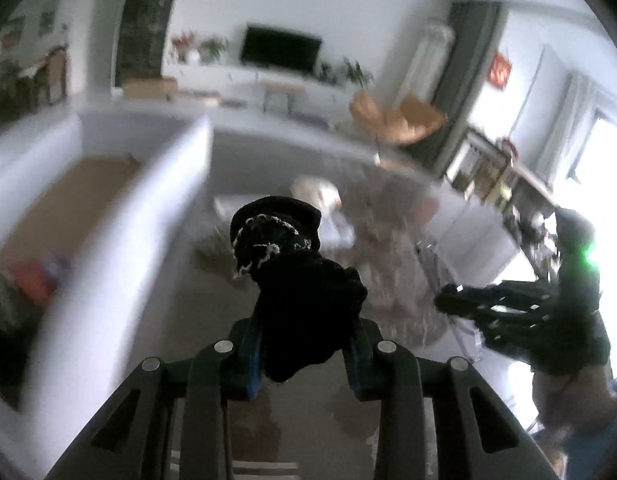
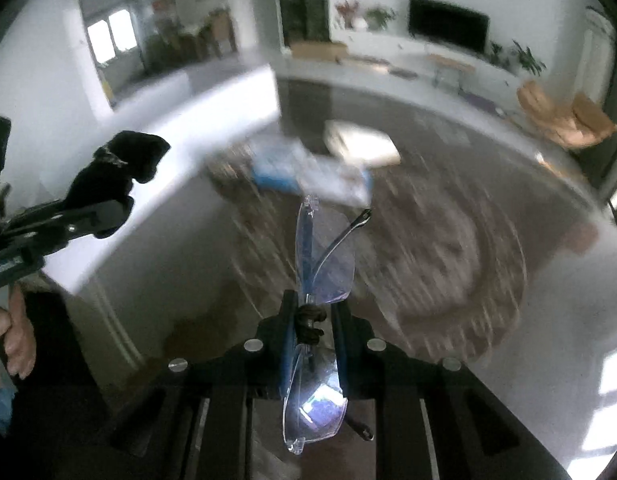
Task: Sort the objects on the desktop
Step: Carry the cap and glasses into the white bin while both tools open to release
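Left wrist view showed the left gripper (image 1: 306, 354) clamped on a black knitted cloth (image 1: 296, 276); right gripper (image 2: 310, 334) pinched clear safety glasses (image 2: 322, 264).

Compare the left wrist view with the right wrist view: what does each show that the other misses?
Only the left wrist view shows the right gripper from outside, with bright windows behind it. Only the right wrist view shows the clear glasses clamped in the right jaws, and a hand at the left edge. Both show the black knitted cloth shut in the left gripper, the dark tabletop, the white box and the television.
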The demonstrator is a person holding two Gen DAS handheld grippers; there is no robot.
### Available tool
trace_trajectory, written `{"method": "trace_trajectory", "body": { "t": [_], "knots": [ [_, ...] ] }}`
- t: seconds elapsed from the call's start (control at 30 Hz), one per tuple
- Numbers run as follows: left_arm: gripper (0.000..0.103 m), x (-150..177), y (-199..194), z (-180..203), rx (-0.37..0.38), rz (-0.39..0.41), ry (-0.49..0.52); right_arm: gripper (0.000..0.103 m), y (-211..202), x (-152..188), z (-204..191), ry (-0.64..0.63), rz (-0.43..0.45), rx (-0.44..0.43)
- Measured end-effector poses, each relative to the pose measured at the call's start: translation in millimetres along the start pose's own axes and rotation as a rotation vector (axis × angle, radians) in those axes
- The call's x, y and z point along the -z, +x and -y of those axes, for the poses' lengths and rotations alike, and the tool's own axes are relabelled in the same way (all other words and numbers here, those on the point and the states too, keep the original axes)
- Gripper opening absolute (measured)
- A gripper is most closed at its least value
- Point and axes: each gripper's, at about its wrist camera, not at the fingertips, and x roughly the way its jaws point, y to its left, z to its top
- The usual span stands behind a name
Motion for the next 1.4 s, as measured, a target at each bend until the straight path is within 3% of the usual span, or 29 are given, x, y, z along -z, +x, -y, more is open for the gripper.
{"method": "trace_trajectory", "body": {
  "t": [0.13,0.23,0.37,0.5,0.57,0.6,0.63,0.67,0.7,0.83,0.93,1.0,1.13,1.2,1.23,1.3,1.4],
  "knots": [
    [0.032,-33.9,-45.8,-58.7,-0.106,0.080,-0.054,0.018,-6.4,-63.5,-53.4,-0.012,0.104,-0.125],
    [0.032,-45.1,-64.9,-122.6,-0.213,0.078,-0.129,0.018,0.6,-104.6,-108.8,-0.025,0.148,-0.259],
    [0.032,-44.6,-68.4,-202.2,-0.348,0.007,-0.202,0.018,30.4,-139.0,-198.1,-0.089,0.138,-0.410],
    [0.034,-30.6,-54.1,-255.7,-0.404,-0.110,-0.246,0.018,76.8,-144.9,-263.1,-0.149,0.062,-0.453],
    [0.044,-22.9,-41.6,-268.1,-0.428,-0.171,-0.254,0.019,98.9,-141.9,-286.2,-0.175,0.014,-0.436],
    [0.054,-18.2,-35.0,-273.2,-0.451,-0.202,-0.254,0.026,114.5,-138.7,-296.5,-0.189,-0.027,-0.416],
    [0.062,-13.3,-29.9,-275.6,-0.476,-0.227,-0.249,0.043,125.0,-136.2,-302.4,-0.196,-0.061,-0.404],
    [0.074,-8.9,-25.7,-274.2,-0.500,-0.243,-0.243,0.052,131.2,-133.7,-304.7,-0.196,-0.074,-0.400],
    [0.075,-4.7,-25.4,-272.8,-0.530,-0.243,-0.234,0.063,131.1,-131.6,-302.4,-0.186,-0.058,-0.394],
    [0.075,6.5,-39.5,-264.8,-0.558,-0.162,-0.220,0.081,100.8,-119.3,-269.2,-0.120,0.095,-0.405],
    [0.075,8.0,-54.4,-237.2,-0.501,-0.065,-0.209,0.098,64.3,-89.1,-223.5,-0.082,0.248,-0.339],
    [0.075,7.5,-63.2,-205.0,-0.428,-0.011,-0.172,0.103,50.0,-61.0,-189.2,-0.061,0.298,-0.251],
    [0.080,-2.4,-60.0,-124.9,-0.256,0.039,-0.048,0.103,57.4,1.2,-102.4,0.009,0.226,-0.058],
    [0.097,1.1,-52.2,-78.4,-0.164,0.038,0.034,0.103,63.7,31.4,-58.3,0.053,0.143,0.053],
    [0.100,4.1,-46.2,-61.2,-0.130,0.032,0.065,0.103,63.3,41.7,-42.0,0.079,0.118,0.089],
    [0.101,14.2,-22.7,-24.5,-0.057,-0.006,0.138,0.103,59.8,63.9,-4.7,0.150,0.070,0.143],
    [0.101,33.6,25.0,6.5,-0.051,-0.102,0.202,0.103,56.8,77.4,28.8,0.239,0.041,0.174]
  ]
}}
